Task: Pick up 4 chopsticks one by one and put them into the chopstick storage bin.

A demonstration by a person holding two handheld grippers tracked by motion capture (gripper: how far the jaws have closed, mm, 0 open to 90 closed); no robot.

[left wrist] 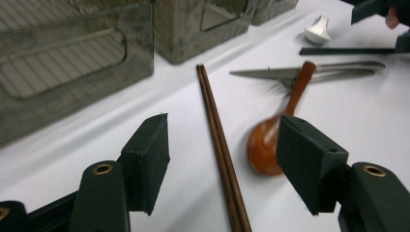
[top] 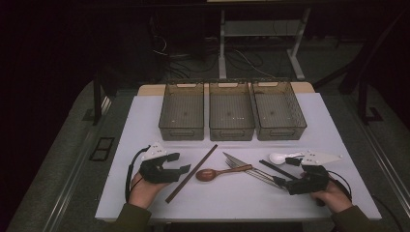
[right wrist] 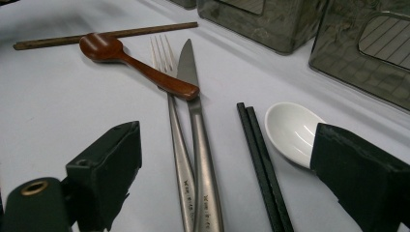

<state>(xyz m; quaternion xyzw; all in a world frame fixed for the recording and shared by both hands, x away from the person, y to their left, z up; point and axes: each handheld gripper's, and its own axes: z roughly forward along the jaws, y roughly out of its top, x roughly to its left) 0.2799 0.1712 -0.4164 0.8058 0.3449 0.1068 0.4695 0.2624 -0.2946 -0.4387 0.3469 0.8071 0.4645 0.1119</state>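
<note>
Your left gripper (top: pixel 186 168) sits low at the table's near left, jaws parted about halfway, gripping nothing. In the left gripper view the brown chopsticks (left wrist: pixel 220 145) run up between the pads (left wrist: pixel 147 157) without touching either; the wooden spoon (left wrist: pixel 270 140) lies just beside the right pad. Your right gripper (top: pixel 279 181) rests at the near right, jaws wide apart, holding nothing. Between its jaws in the right gripper view: fork (right wrist: pixel 176 140) and knife (right wrist: pixel 198 140) side by side, with the spoon's handle resting across them, then black chopsticks (right wrist: pixel 263 164) and the white spoon (right wrist: pixel 292 130) just beside the right pad. Three mesh bins (top: pixel 231 116) stand in a row beyond the cutlery on the white table (top: pixel 145 125).
</note>
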